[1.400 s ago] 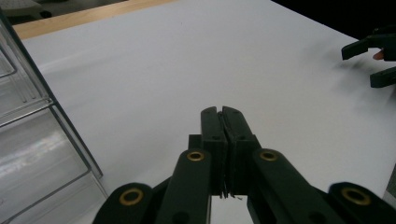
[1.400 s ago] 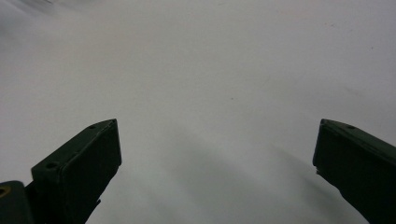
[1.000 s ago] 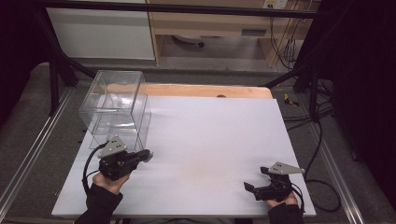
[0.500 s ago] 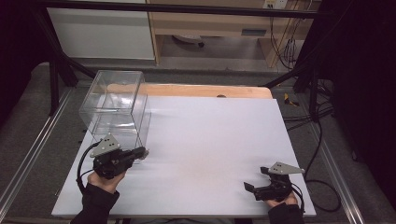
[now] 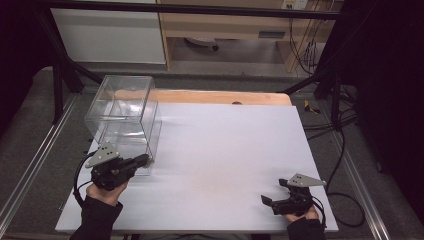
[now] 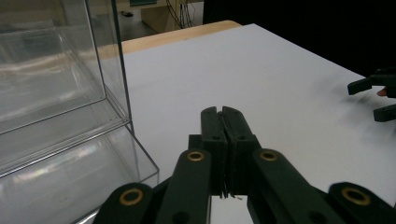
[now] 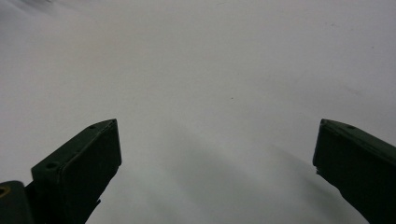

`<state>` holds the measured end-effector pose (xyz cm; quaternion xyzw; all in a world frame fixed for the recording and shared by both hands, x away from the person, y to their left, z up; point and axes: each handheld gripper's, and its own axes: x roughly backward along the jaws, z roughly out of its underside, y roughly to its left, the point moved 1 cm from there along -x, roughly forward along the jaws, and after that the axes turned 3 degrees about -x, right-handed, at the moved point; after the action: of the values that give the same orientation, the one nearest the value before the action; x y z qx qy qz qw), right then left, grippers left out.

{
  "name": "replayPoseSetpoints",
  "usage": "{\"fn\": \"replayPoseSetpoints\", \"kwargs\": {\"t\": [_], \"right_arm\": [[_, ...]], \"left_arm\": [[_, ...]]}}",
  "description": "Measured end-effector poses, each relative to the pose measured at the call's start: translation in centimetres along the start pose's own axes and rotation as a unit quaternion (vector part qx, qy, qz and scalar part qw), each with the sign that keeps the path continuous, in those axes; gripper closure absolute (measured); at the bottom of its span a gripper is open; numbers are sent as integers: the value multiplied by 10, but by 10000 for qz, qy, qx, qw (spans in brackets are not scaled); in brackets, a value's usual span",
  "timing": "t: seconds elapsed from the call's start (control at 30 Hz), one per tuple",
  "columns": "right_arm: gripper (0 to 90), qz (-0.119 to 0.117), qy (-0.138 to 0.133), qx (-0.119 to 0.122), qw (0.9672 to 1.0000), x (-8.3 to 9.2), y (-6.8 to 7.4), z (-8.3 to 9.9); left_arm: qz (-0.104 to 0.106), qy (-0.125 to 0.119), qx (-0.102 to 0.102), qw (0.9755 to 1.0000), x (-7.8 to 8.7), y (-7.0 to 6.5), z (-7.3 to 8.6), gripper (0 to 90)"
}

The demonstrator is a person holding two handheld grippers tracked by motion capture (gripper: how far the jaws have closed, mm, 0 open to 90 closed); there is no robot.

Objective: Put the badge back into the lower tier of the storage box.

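Observation:
A clear plastic box stands at the far left of the white tabletop; in the left gripper view the clear box rises just left of the jaws. My left gripper lies near the box's front right corner, jaws pressed together with nothing between them, seen close up as the left gripper. My right gripper rests near the table's front right edge, jaws wide apart and empty; the right gripper looks along bare white surface. It also appears far off as the right gripper.
A strip of wooden table edge shows behind the white top. Metal rails run along both sides, cables trail at the right, and shelving stands beyond the table.
My left gripper has drifted slightly left and back toward the box's front corner, staying shut. The right gripper has not moved.

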<state>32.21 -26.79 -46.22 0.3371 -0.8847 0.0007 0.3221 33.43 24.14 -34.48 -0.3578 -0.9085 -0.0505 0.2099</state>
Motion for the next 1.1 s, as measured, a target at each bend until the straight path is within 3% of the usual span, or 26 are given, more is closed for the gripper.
{"fn": "replayPoseSetpoints", "kwargs": {"t": [1.1], "right_arm": [[16, -2, 23, -13, 10000, -1, 0, 0]], "left_arm": [[-522, -215, 370, 9977, 20, 43, 5, 880]]}}
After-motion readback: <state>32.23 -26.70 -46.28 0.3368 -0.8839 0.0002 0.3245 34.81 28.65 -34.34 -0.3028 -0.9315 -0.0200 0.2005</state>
